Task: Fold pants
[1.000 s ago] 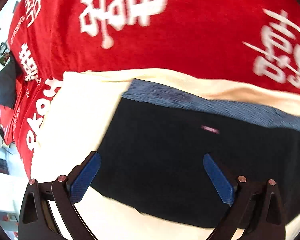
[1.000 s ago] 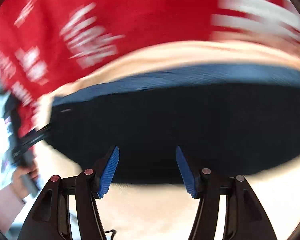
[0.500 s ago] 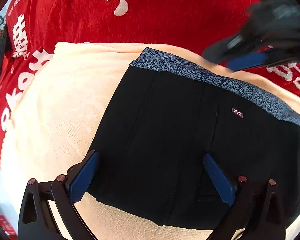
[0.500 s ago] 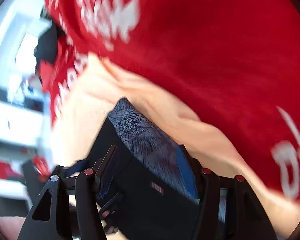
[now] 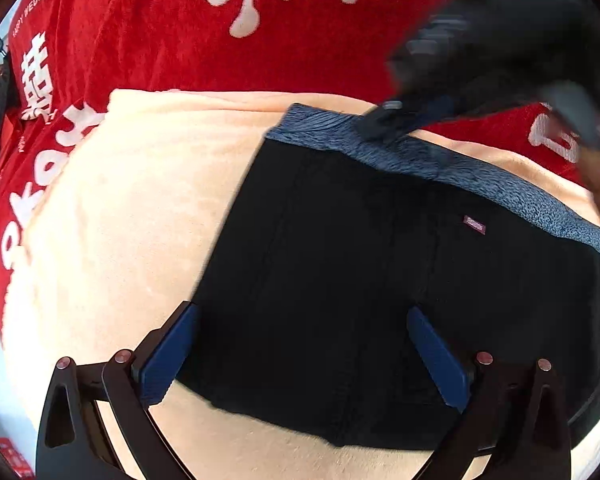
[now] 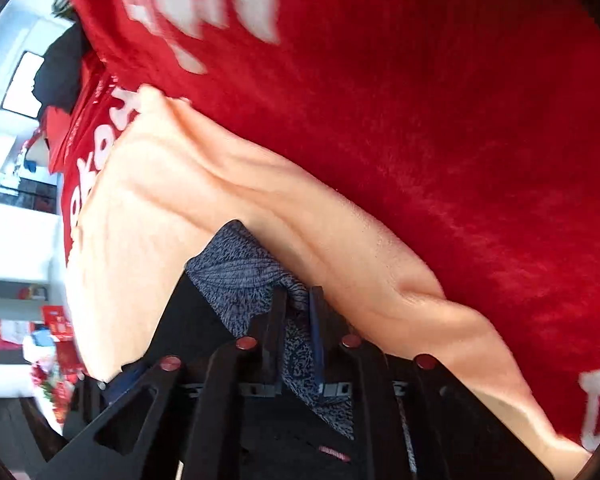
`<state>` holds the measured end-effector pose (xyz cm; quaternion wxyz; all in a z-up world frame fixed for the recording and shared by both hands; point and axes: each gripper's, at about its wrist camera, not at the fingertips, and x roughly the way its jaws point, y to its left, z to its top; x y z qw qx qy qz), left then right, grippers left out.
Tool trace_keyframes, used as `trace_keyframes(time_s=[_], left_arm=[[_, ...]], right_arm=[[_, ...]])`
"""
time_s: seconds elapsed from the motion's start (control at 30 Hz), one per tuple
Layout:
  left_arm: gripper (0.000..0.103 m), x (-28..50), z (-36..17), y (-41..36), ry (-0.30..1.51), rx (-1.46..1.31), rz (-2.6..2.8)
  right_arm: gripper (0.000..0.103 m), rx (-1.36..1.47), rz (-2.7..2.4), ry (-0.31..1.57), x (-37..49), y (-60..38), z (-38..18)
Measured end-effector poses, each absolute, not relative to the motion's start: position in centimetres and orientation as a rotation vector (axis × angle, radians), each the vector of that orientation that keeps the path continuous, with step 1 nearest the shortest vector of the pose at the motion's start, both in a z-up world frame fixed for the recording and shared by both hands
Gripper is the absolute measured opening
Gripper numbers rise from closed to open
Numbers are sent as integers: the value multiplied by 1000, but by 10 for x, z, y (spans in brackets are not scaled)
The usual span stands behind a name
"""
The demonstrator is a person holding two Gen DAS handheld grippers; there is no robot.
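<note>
One hand-held gripper (image 6: 298,312) pinching pants' waistband (image 6: 240,276).

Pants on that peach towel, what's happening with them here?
A person with two handheld grippers is starting to fold black pants lying flat on a peach towel over a red blanket. The right gripper has pinched the grey waistband. The left gripper hovers open above the pants' near edge, holding nothing.

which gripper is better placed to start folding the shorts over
Right. The right gripper is shut on the grey waistband of the black shorts, ready to lift. The left gripper is open above the hem, gripping nothing.
</note>
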<state>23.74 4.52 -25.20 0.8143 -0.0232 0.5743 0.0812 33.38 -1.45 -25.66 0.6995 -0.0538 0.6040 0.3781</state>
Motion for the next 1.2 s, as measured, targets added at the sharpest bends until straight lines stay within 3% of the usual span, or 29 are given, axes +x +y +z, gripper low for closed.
trace_keyframes(time_s=[0.07,0.13,0.27,0.4,0.6,0.83,0.97,1.2], left_arm=[[103,239,-242,50,1211,-68,175],[103,242,-236,51,1204,-97,174],[103,252,-253,41,1253,-76,191],[103,251,-263,34,1252,-28,204],[103,234,-231,-4,1278,62,133],[103,216,-237,-121,1307,136,-100],[103,199,-256,-149,1308,216,-60],[103,178,-217,-134,1424,162,-45]], right_arm=[[48,-138,835,1295,313,-46,-239],[57,-104,785,1275,293,-91,-229],[57,-28,654,1347,242,-179,-236],[57,0,553,1484,192,-228,-280],[57,67,557,1409,136,-263,-263],[57,141,312,1263,158,-324,-251],[57,143,224,1407,161,-356,-289],[61,247,282,1442,105,-385,-262]])
